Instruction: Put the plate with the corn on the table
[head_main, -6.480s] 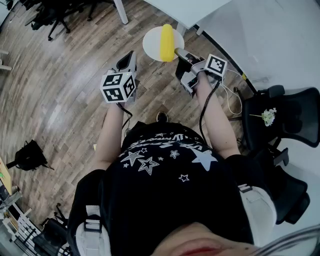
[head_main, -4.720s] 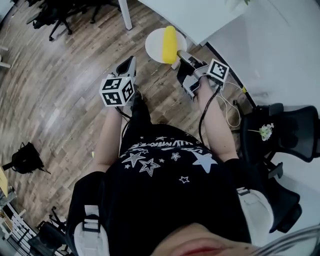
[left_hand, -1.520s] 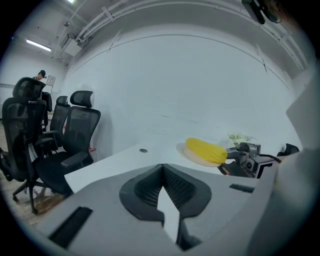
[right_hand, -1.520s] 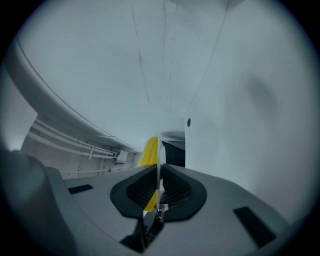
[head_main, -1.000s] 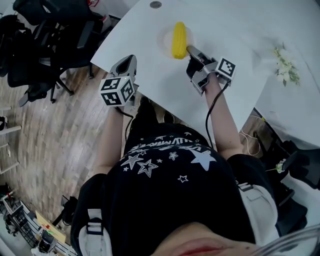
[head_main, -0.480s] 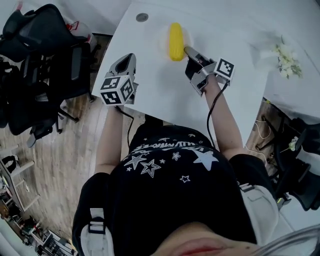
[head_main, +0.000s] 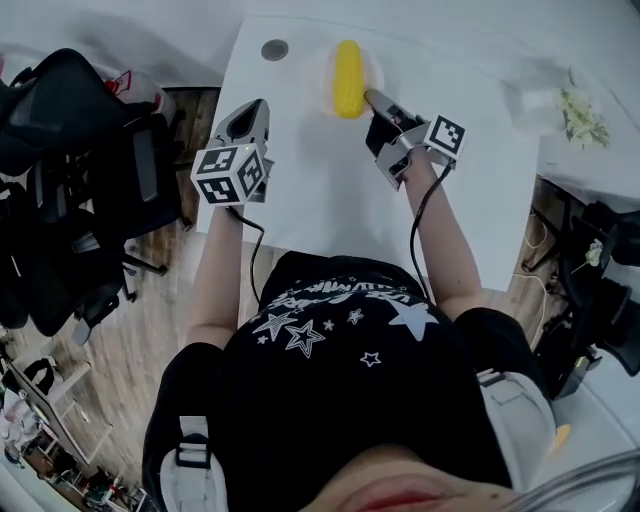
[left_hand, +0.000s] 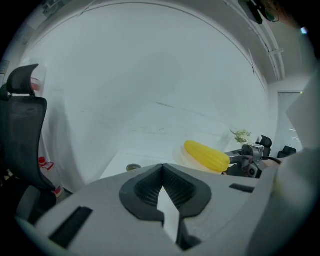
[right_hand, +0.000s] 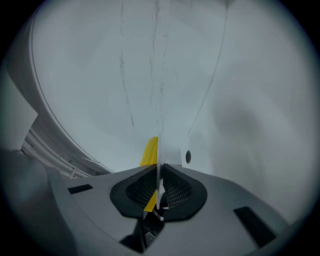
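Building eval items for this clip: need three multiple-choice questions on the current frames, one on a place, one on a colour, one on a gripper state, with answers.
1. Where does the corn lie?
A. on the floor
B. on the plate
C. on a chair seat

2. What colour is the corn?
A. green
B. yellow
C. red

3. How does the right gripper stand?
A. fingers wide apart, empty
B. fingers shut on the corn
C. fingers shut on the plate's rim

Answers:
1 B: the head view shows the corn on the white plate, with the table beneath.
2 B: it shows yellow in all three views.
3 C: the right gripper view shows the plate's thin edge clamped between its fingers, with the corn beyond them.
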